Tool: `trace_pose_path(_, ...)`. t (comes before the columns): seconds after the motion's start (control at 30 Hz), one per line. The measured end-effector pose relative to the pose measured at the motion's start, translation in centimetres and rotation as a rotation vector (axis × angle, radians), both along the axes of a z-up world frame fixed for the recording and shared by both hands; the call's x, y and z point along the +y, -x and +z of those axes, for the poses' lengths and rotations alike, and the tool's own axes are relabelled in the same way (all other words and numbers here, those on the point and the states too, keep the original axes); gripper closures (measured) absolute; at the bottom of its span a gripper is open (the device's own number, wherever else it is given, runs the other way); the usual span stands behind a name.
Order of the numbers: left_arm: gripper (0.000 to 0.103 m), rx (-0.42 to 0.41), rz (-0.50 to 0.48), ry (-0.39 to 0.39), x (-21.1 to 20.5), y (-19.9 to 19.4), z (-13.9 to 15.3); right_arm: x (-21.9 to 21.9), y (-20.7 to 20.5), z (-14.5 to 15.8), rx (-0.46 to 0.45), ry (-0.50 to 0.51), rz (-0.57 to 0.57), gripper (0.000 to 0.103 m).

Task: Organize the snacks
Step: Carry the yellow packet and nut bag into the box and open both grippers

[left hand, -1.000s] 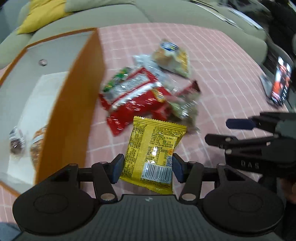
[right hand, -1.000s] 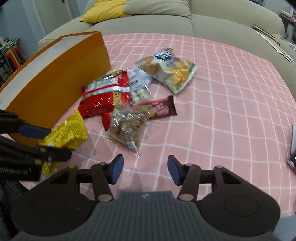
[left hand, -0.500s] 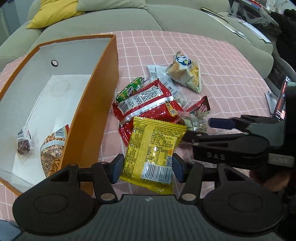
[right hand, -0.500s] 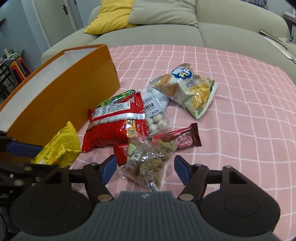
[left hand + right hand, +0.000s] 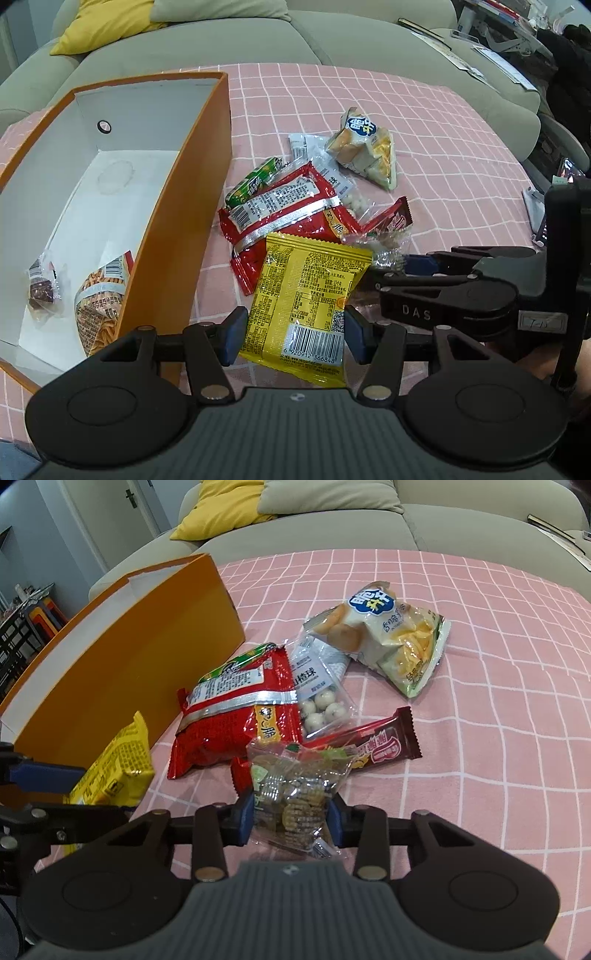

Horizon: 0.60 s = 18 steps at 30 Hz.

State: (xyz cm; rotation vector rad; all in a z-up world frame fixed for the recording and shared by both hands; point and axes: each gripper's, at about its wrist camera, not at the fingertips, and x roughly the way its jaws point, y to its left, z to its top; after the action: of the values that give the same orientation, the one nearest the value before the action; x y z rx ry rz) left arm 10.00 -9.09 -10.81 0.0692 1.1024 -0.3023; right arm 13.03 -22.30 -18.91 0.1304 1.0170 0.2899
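Left gripper (image 5: pixel 291 334) fingers pinching yellow packet (image 5: pixel 306 299) by its barcode end, held up just right of orange box (image 5: pixel 173 236). Right gripper (image 5: pixel 291 818) fingers closing on clear cracker bag (image 5: pixel 295 794), pads at both sides, bag at near edge of snack pile on pink counter (image 5: pixel 498 738). Likely light, crinkly, slippery film; contents brittle. Best held at sealed edge, gentle squeeze, no crushing.

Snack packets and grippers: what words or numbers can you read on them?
"6 920912 366848" under the barcode on the yellow packet.
"DAS" on the right gripper, on the arm of its near jaw.
Chinese words on the white puff bag, red packet and brown bar; small print is too blurred.
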Motion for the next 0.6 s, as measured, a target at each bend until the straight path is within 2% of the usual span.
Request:
trace_pose_path(0.23,0.04,-0.047,0.007,0.007,0.5,1.0,2.7,0.4,1.8,2.8,-0.037,-0.003,0.01,0.071)
trace_pose_path(0.4,0.04,-0.11,0.028,0.013,1.6,1.9,5.5,1.2,3.2,6.2,-0.102,-0.024,0.031,0.071)
trace_pose_path(0.6,0.04,-0.157,0.077,-0.015,4.6,2.0,8.3,3.7,3.8,10.7,-0.175,-0.041,0.093,0.072)
